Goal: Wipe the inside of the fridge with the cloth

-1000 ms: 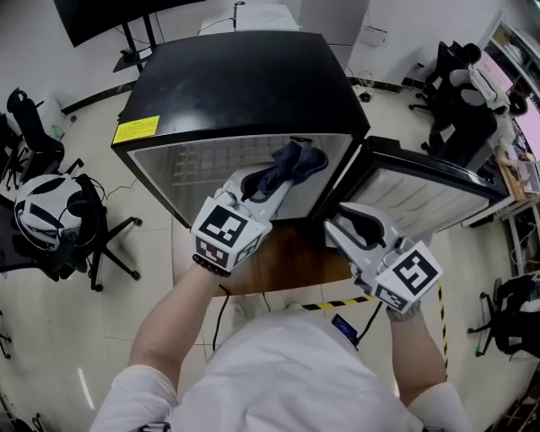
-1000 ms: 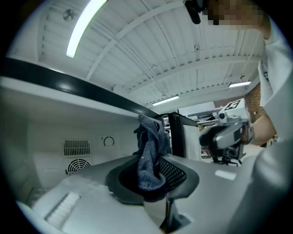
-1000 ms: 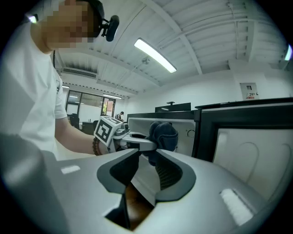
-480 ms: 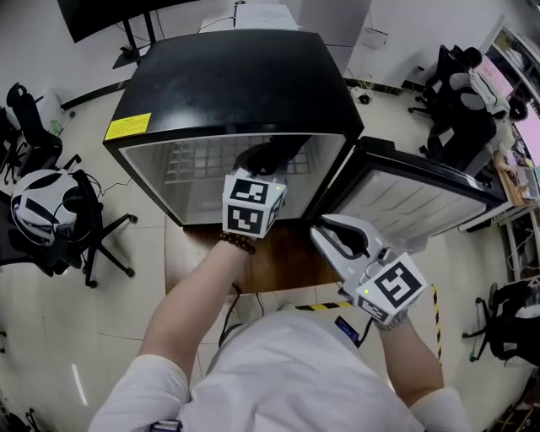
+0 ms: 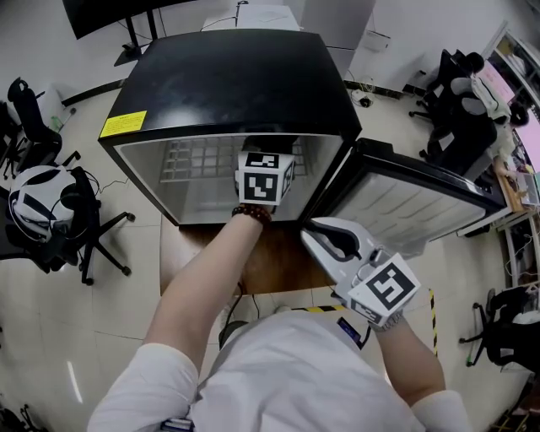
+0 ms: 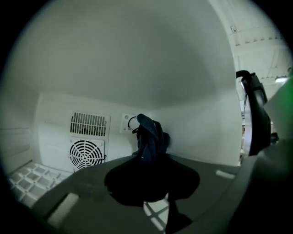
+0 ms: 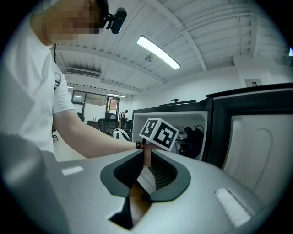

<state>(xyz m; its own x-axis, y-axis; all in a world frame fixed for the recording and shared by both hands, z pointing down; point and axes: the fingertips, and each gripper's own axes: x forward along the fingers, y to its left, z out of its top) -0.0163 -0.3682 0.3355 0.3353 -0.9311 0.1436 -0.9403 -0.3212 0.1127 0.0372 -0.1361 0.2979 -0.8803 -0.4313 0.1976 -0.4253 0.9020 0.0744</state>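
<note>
Pale tiled floor [image 5: 51, 337] spreads all around, with black-and-yellow tape [image 5: 435, 314] on it near right. Black office chairs [image 5: 94, 232] stand at the left, more chairs [image 5: 460, 126] far right. A dark screen on a stand [image 5: 110, 13] sits far left. Overhead, a strip light [image 7: 158, 52] glows on the white ribbed ceiling [image 7: 206, 27].
</note>
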